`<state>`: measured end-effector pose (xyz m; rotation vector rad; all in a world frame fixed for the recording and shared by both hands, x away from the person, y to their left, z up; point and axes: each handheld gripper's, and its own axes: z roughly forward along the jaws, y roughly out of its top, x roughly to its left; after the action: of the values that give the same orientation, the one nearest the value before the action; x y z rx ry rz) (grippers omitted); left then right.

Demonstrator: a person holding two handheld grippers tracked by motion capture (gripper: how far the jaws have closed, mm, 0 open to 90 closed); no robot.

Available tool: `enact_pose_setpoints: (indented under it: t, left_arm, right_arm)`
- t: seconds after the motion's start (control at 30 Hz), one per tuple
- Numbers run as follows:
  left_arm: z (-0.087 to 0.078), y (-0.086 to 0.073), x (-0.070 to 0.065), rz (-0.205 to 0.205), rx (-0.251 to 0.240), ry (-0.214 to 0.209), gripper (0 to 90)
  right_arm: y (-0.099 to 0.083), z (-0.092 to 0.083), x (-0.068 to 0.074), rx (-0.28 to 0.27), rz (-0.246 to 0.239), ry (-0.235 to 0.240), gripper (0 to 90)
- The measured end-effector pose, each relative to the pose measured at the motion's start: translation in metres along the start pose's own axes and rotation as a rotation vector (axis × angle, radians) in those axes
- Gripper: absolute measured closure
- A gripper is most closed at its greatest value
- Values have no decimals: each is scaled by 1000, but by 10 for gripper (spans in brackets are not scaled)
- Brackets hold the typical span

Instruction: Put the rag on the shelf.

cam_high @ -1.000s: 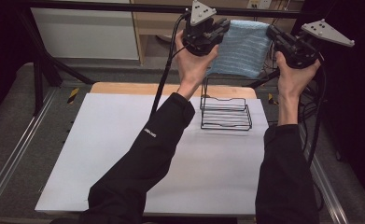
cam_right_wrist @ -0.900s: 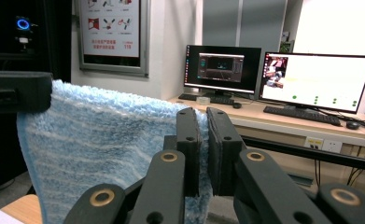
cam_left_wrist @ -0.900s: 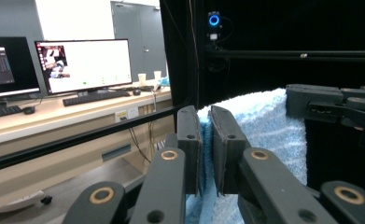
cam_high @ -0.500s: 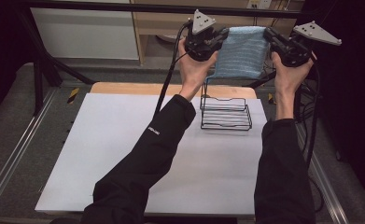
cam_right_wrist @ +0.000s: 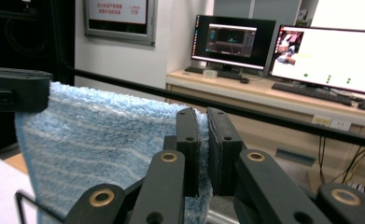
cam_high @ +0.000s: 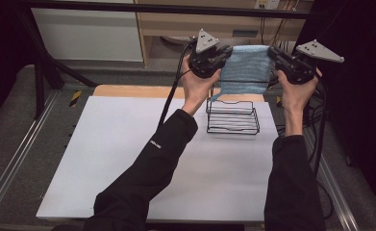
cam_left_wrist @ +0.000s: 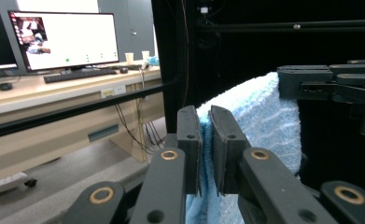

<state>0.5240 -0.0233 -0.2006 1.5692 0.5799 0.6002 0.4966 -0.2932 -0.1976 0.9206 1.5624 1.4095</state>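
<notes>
Light-blue towel [cam_high: 247, 67] of looped, nubbly terry with faint paler stripes, stretched flat as a rough rectangle in the air above and just behind the wire rack [cam_high: 232, 117]. Held by its two upper corners. Lower edge hanging down close to the rack's raised back rail; contact there not clear.

Left hand-held gripper [cam_high: 222, 54] up at the towel's left corner, well above the rack: black jaws nearly closed, flat ribbed pads pinching a fold of the cloth, seen edge-on in the left gripper view [cam_left_wrist: 207, 140]. Grey three-cornered plate on top, black cable trailing down past the rack's left side.

Right hand-held gripper [cam_high: 275, 54] level with it at the towel's right corner, above and to the right of the rack: jaws likewise drawn almost together, clamped on the towel's hem, fluffy pile bulging between the pads in the right gripper view [cam_right_wrist: 203, 149].

Rack itself: thin black wire, low and rectangular, parallel rods forming the floor and an arched loop at the back, standing on the smooth white tabletop [cam_high: 128, 159] toward its far right part. Strip of pale wood showing beyond the white sheet, behind the rack. Black sleeves [cam_high: 147, 183] reaching in from the near side of the rack.
</notes>
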Motion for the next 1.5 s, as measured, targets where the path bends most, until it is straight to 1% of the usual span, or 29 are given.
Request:
enact_pose_setpoints:
  t: [0.07,0.1,0.17,0.27,0.33,0.47,0.67,0.77,0.8,0.87,1.0,1.07,1.1,1.23,1.37,1.5]
  left_arm:
    - [-1,-5,-1,-9,6,-9,829]
    - [-2,-6,-2,-6,13,-12,829]
    - [-5,-9,-3,-4,7,-18,829]
    - [-9,-11,-5,-3,4,-24,829]
    - [-12,-13,-6,-3,6,-20,828]
    - [-18,-19,-8,-6,-11,-31,828]
    - [-22,-20,-10,16,-4,-52,826]
    - [-21,-20,-11,14,4,-54,825]
    - [-21,-20,-12,18,8,-56,825]
    - [-20,-21,-14,29,12,-58,825]
    - [-17,-23,-18,34,29,-58,825]
    - [-16,-25,-19,36,34,-58,824]
    - [-16,-27,-19,35,37,-60,824]
    - [-19,-31,-17,30,46,-67,824]
    - [-20,-35,-17,36,79,-78,820]
    - [-22,-37,-21,45,96,-87,818]
  right_arm:
    - [-5,-3,0,5,6,9,845]
    - [-8,-5,1,8,10,14,844]
    - [-11,-8,1,5,19,25,844]
    - [-15,-15,2,-14,46,51,844]
    - [-17,-17,3,-14,54,65,844]
    - [-21,-23,5,-20,78,97,843]
    - [-22,-28,8,-3,75,99,842]
    - [-23,-30,8,7,68,99,841]
    - [-23,-30,8,10,65,96,841]
    - [-24,-31,7,16,60,89,841]
    - [-25,-30,4,24,60,82,841]
    - [-25,-29,3,32,45,80,840]
    - [-25,-29,3,35,33,82,841]
    - [-24,-31,5,47,29,99,840]
    - [-27,-34,7,86,38,118,837]
    - [-30,-37,7,116,49,133,835]
